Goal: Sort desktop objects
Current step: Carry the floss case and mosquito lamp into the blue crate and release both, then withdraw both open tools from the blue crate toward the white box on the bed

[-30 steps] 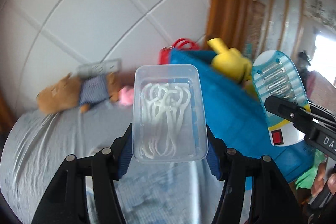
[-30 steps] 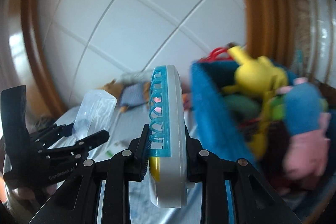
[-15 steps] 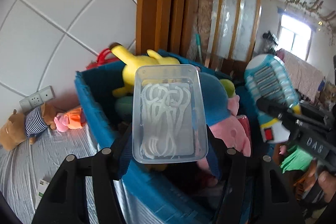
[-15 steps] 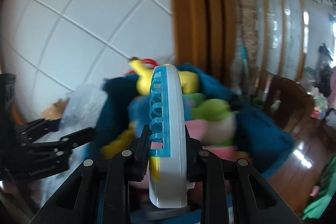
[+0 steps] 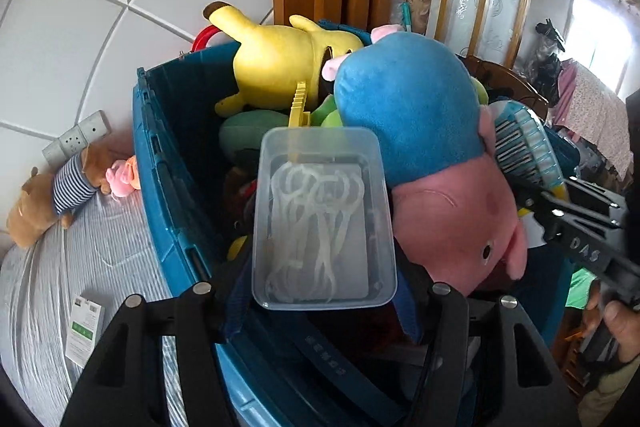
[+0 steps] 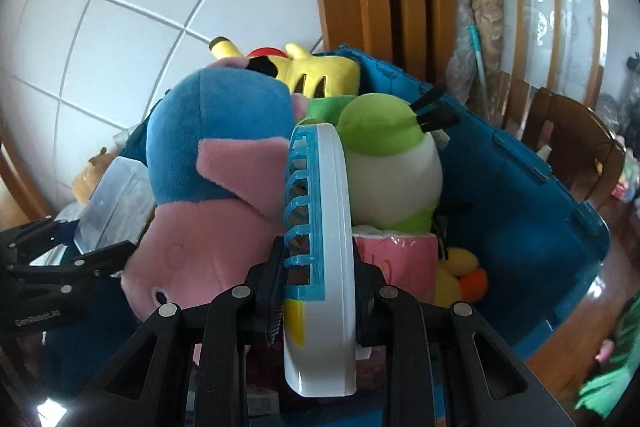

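- The left tongs [image 5: 324, 291] are clamped on a clear plastic box [image 5: 324, 219] of white floss picks, gripping its near end so the box sticks out level over the blue bin [image 5: 160, 163].
- The right tongs [image 6: 320, 291] are clamped on the edges of a white and blue electric swatter [image 6: 320, 227], held on edge; its grille also shows at the right of the left view [image 5: 520, 147].
- Both loads hang above the bin's heap of soft toys: the blue and pink plush [image 5: 420, 131] lies between the two tongs, the yellow plush [image 5: 280, 63] at the back, the green plush [image 6: 388, 163] right of the swatter.
- As I see it, the step is dropping both into the bin, and the heap is full, so each wants a gap, not a crown.
- For the box, I'd lower it into the dark pocket by the bin's left wall and keep it level, since I can't tell if the lid latches.
- For the swatter, I'd slide it edge-down beside the green plush.
- Part the tongs only once each thing rests, or it may roll off onto the striped tabletop [image 5: 80, 267].
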Demonstrator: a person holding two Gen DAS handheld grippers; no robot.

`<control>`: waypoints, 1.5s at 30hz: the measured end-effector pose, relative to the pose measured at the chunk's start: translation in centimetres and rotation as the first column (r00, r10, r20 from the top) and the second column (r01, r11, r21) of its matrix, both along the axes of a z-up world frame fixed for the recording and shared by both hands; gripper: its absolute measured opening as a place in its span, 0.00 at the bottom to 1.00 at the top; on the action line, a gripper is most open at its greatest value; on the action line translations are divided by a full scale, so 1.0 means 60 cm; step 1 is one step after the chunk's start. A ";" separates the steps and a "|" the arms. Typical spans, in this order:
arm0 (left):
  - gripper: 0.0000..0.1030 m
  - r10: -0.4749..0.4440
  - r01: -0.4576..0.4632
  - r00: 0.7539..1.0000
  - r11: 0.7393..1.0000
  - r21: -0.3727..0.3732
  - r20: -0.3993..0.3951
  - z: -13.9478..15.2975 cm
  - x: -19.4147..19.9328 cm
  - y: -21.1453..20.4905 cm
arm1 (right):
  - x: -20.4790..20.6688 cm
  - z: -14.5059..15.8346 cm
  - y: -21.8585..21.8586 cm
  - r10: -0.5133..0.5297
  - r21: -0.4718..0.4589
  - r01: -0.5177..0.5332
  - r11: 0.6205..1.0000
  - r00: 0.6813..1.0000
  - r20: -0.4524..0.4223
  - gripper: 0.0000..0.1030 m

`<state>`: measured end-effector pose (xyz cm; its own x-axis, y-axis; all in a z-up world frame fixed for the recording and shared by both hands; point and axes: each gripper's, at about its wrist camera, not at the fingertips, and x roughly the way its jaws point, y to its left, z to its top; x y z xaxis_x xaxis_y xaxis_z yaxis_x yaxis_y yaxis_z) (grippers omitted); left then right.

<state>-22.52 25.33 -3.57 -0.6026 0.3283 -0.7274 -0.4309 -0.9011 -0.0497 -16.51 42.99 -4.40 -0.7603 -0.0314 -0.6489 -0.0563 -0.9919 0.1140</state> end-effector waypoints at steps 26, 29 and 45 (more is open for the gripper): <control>0.79 0.346 -0.341 0.933 0.938 0.063 -0.094 0.033 0.059 -0.255 | 0.036 0.081 -0.101 0.032 0.007 -0.031 0.999 0.980 -0.198 1.00; 0.83 0.389 -0.385 0.917 0.921 0.057 -0.084 0.018 0.071 -0.300 | 0.038 0.084 -0.159 0.088 0.018 -0.086 0.996 0.974 -0.208 1.00; 0.83 0.544 -0.544 0.839 0.839 0.011 -0.013 -0.060 0.132 -0.599 | 0.032 0.059 -0.490 0.317 0.055 -0.312 0.948 0.929 -0.191 1.00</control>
<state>-14.57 -10.62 -7.17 -0.6964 -0.0507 -0.7158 0.1276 -0.9904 -0.0540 -14.58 13.59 -0.88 -0.8253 -0.2763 -0.4924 0.2802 -0.9576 0.0677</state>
